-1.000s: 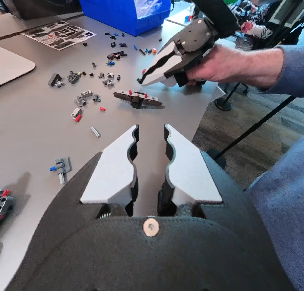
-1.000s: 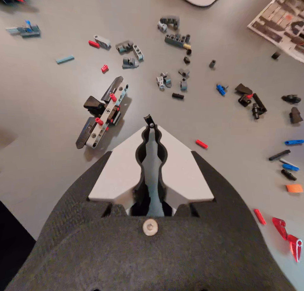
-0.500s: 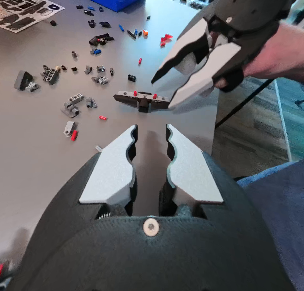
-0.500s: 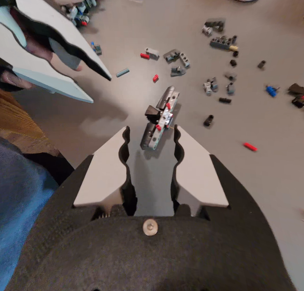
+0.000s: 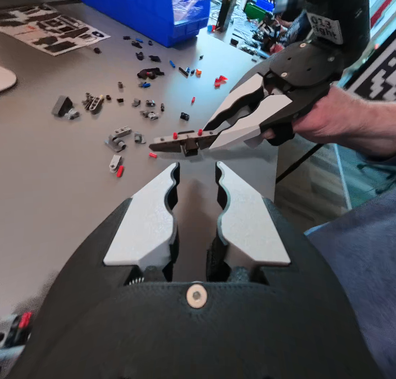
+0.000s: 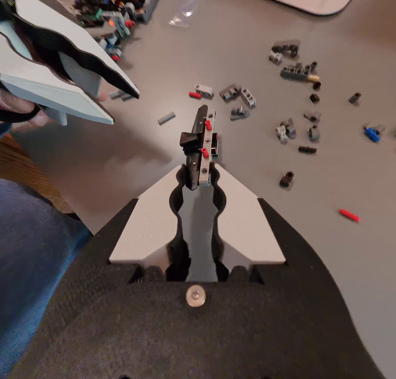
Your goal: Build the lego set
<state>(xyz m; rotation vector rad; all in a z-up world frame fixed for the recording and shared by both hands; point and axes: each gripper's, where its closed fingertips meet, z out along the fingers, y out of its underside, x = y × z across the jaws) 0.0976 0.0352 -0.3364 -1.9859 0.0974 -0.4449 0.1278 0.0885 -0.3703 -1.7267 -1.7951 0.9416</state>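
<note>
A lego assembly [image 6: 203, 141], a grey beam with black wing panels and two red pins, is clamped at its near end by my right gripper [image 6: 197, 169]. It hangs just above the grey table. In the left wrist view the right gripper [image 5: 211, 137] holds the assembly [image 5: 182, 139] level, right in front of my left gripper [image 5: 197, 165]. The left gripper is open and empty, with its tips just short of the assembly. It also shows in the right wrist view [image 6: 124, 109] at upper left, open.
Loose grey, black, red and blue pieces [image 5: 120, 133] are scattered over the table behind the assembly. A small black piece [image 5: 184, 116] lies close by. A blue bin [image 5: 150, 10] and a printed sheet [image 5: 49, 32] are at the back. The table edge [image 5: 276, 165] is on the right. The grippers' ends are close to 8 cm from one another. The small black piece [image 5: 184, 116] lies some 8 cm from my right tips, 15 cm from my left tips. The right camera catches it too, in the right wrist view [image 6: 289, 177].
My right gripper let go of a small black piece, opened, moved over the assembly, shut on its end and raised it. My left gripper stayed open and came close to it.
</note>
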